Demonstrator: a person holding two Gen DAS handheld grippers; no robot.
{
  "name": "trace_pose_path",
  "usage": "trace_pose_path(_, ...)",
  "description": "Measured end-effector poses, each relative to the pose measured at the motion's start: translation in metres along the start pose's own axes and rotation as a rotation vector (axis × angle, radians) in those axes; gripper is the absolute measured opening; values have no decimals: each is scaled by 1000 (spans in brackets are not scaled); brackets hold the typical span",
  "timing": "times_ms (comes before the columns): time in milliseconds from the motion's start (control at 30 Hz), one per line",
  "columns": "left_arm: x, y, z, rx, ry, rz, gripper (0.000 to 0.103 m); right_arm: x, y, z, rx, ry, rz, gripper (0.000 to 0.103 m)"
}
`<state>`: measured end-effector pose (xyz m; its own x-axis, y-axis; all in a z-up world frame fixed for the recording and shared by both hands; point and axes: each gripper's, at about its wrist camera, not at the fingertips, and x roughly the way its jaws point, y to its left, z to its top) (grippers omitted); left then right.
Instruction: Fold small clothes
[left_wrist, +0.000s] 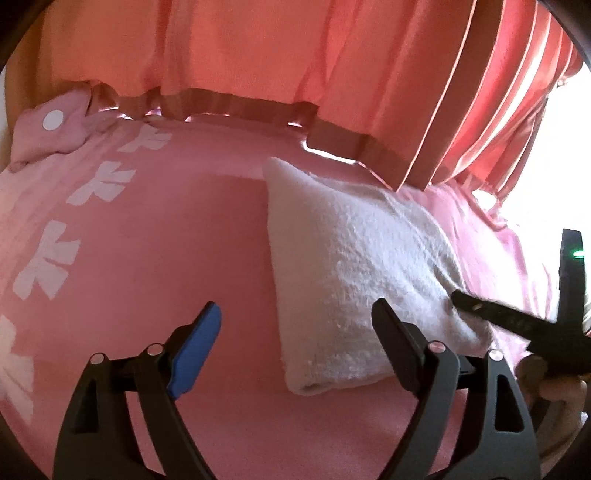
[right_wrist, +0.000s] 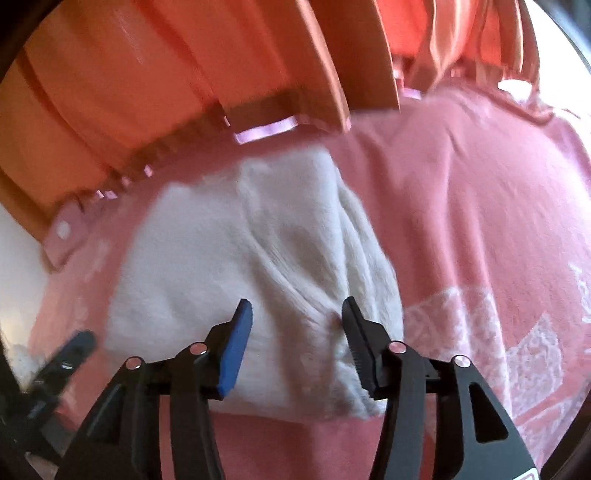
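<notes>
My left gripper (left_wrist: 295, 321) hangs open beside the folded white terry towel (left_wrist: 354, 266) at two o'clock on the pink patterned bedspread (left_wrist: 155, 229); my right gripper (right_wrist: 297, 317), jaws spread, hovers over its bunched edge. Pinch only the top layer.

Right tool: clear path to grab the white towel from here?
Probably yes. The right tool is open right over the folded white towel, nothing between them. The left tool sits open off to the side.
</notes>
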<state>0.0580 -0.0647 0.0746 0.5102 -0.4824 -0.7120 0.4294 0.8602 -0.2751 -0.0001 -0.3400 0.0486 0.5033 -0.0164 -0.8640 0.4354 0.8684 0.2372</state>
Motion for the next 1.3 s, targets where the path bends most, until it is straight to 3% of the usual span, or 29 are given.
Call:
trace_pose_path(67,5,-3,-1,6,18,3,81,5,-4,-2,12,-2,26,45)
trace_pose_path(100,6,-4,-2,6,22,1,81,0,0,1,-5,-3,52,17)
trace_pose_path(267,6,-7,-4,20,24,2,81,-56,7,16,-41,-182,81,14)
trace_pose_path(367,7,-7,-4,16,32,-6,82,-27,1,15,-60,-107,-4,14)
trace_pose_path(400,8,-7,-4,16,38,-5,82,4,-5,9,-57,-7,-41,15)
trace_pose_path(433,10,-8,-4,15,46,-6,82,21,-11,1,-32,12,-38,15)
trace_pose_path(567,14,-8,-7,4,61,-10,82,16,2,-2,-75,-35,-89,18)
trace_pose_path(700,17,-8,-8,9,60,-6,84,6,-3,-7,-34,-84,-46,23)
trace_pose_path(767,16,-7,-8,5,54,-12,85,-10,-10,-6,12,-142,-2,31)
trace_pose_path(833,15,-3,-8,-20,43,-45,86,-19,-19,2,54,-194,29,50)
trace_pose_path(867,15,-1,-7,-38,42,-67,87,-19,-22,7,67,-204,36,53)
trace_pose_path(1100,27,17,-4,-156,46,-133,89,14,-17,56,79,-143,101,59)
trace_pose_path(1133,29,19,-4,-168,47,-141,89,20,-15,60,74,-126,104,54)
trace_pose_path(1167,31,19,-5,-175,46,-145,90,27,-12,63,65,-103,121,40)
trace_pose_path(1200,32,20,-6,-176,43,-148,90,29,-8,67,51,-95,143,11)
trace_pose_path(1300,33,20,-6,-165,29,-147,91,-2,3,67,-1,-252,166,9)
